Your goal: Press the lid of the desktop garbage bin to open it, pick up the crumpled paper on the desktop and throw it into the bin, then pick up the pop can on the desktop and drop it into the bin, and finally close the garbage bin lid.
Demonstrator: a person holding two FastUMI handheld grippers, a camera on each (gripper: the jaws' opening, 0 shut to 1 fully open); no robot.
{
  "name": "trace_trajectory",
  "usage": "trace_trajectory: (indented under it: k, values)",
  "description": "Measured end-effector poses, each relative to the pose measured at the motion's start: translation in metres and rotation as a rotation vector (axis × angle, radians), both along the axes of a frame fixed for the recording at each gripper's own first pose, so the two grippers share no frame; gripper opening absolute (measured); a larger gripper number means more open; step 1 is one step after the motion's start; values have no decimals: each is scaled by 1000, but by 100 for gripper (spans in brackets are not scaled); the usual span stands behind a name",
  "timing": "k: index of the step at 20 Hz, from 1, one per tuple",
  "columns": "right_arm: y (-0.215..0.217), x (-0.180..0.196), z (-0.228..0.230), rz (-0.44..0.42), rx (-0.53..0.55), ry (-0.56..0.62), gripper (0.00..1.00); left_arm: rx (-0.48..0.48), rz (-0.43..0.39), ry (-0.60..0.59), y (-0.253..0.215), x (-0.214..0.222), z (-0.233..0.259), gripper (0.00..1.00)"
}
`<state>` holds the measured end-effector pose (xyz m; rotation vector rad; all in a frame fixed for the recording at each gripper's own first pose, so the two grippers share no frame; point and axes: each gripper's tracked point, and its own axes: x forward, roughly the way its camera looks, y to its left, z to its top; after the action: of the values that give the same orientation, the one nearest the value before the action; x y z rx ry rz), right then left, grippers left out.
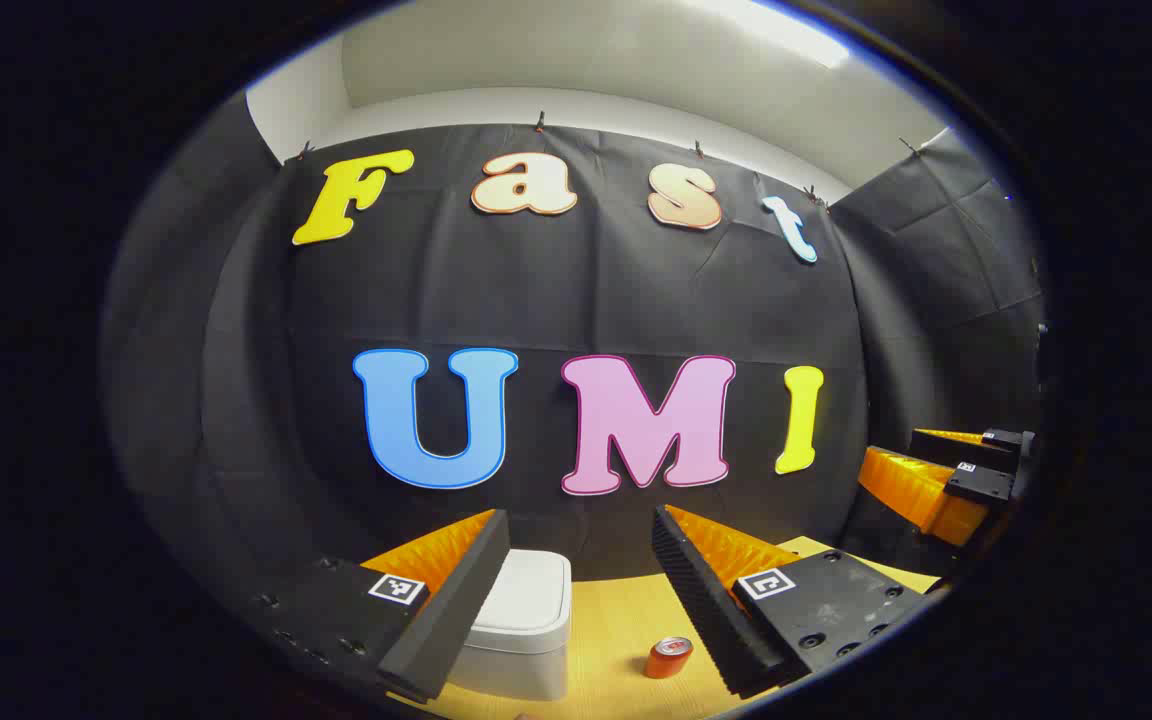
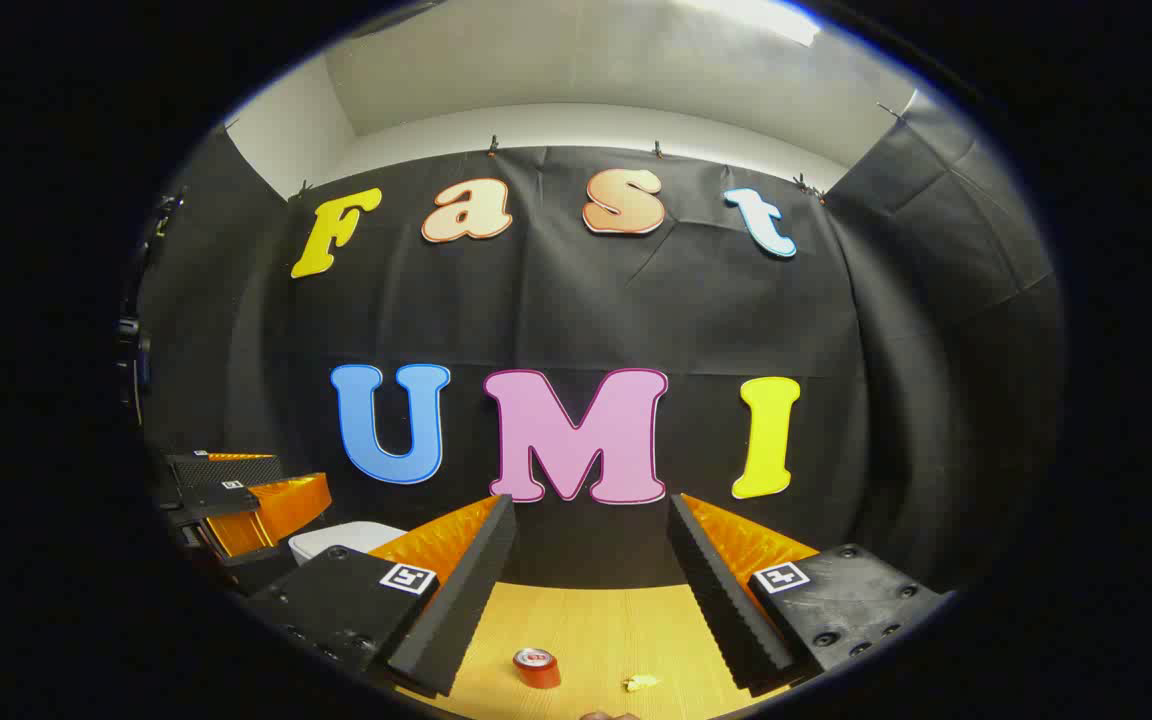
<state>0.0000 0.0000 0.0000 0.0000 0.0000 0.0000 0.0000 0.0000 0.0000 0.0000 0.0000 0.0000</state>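
In the left gripper view a white desktop bin [image 1: 521,625] with its lid down stands on the wooden desk, partly behind my left gripper's left finger. A red pop can [image 1: 669,657] stands upright to its right. My left gripper [image 1: 581,530] is open, held above the desk with nothing between its fingers. In the right gripper view the pop can [image 2: 536,667] sits low between the fingers, and a small yellowish crumpled paper [image 2: 642,682] lies to its right. My right gripper [image 2: 591,515] is open and holds nothing. The bin [image 2: 341,540] peeks out at the left.
The wooden desk [image 2: 596,625] runs back to the black cloth wall. The right gripper [image 1: 946,475] appears at the right edge of the left gripper view, and the left gripper [image 2: 236,495] at the left edge of the right gripper view.
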Motion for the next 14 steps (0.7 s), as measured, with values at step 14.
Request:
trace_trajectory:
  k: [14]
  values:
    - [-9, 4, 2, -16, 8, -14, 100, 7, -1, -6, -2, 10, 0, 98]
